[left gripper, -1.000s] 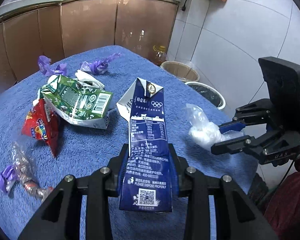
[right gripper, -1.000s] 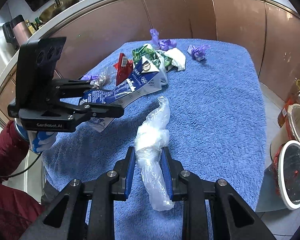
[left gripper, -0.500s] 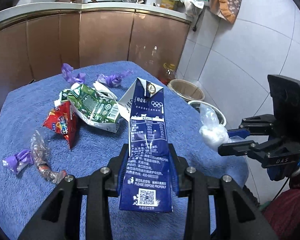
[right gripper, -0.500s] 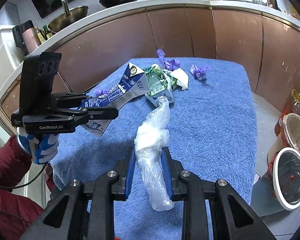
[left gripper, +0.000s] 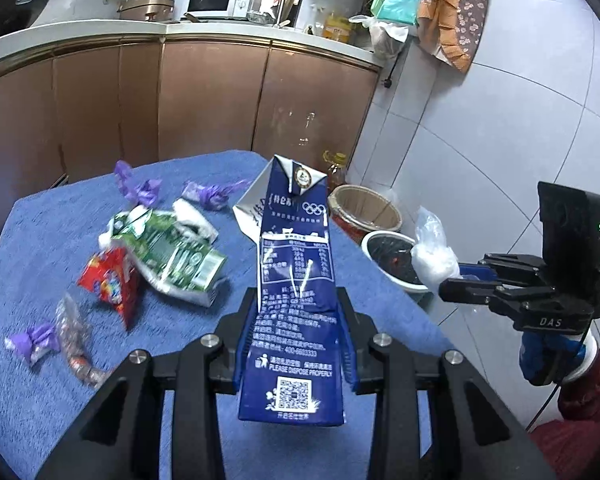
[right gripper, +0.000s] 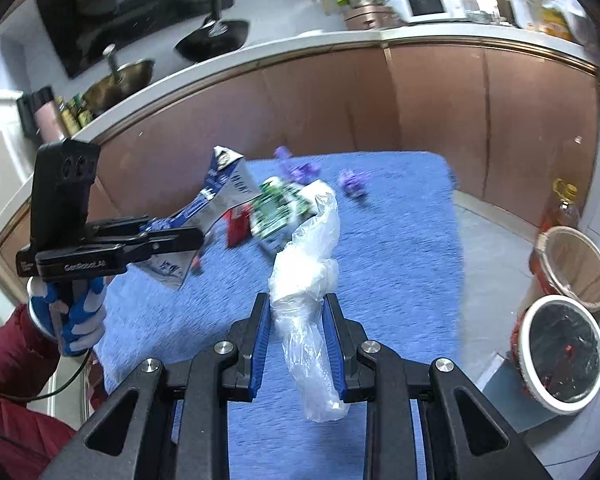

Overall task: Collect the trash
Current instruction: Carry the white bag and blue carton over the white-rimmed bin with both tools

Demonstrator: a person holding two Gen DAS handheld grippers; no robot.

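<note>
My left gripper point(left gripper: 296, 304) is shut on a flattened blue milk carton point(left gripper: 296, 280), held up above the blue-towelled table point(left gripper: 36, 220). In the right wrist view that same carton point(right gripper: 216, 200) sticks out of the left gripper point(right gripper: 192, 238) at the left. My right gripper point(right gripper: 296, 312) is shut on a crumpled clear plastic bag point(right gripper: 308, 272); the left wrist view shows this bag point(left gripper: 432, 252) in the right gripper point(left gripper: 444, 288) past the table's right edge. Left on the table are a green carton point(left gripper: 172, 256), a red snack wrapper point(left gripper: 112, 284) and purple wrappers point(left gripper: 140, 188).
Two bins stand on the floor right of the table: a white-rimmed one with a black liner point(right gripper: 560, 352) and a tan one point(right gripper: 576, 268) behind it. An oil bottle point(right gripper: 560, 208) stands by the brown cabinets point(right gripper: 420, 100). A person's red sleeve point(right gripper: 16, 360) and blue-white gloved hand point(right gripper: 76, 320) hold the left gripper.
Both grippers have risen off the table with their loads. The view tilts up, showing the counter, and the bins have come closer in the left wrist view.
</note>
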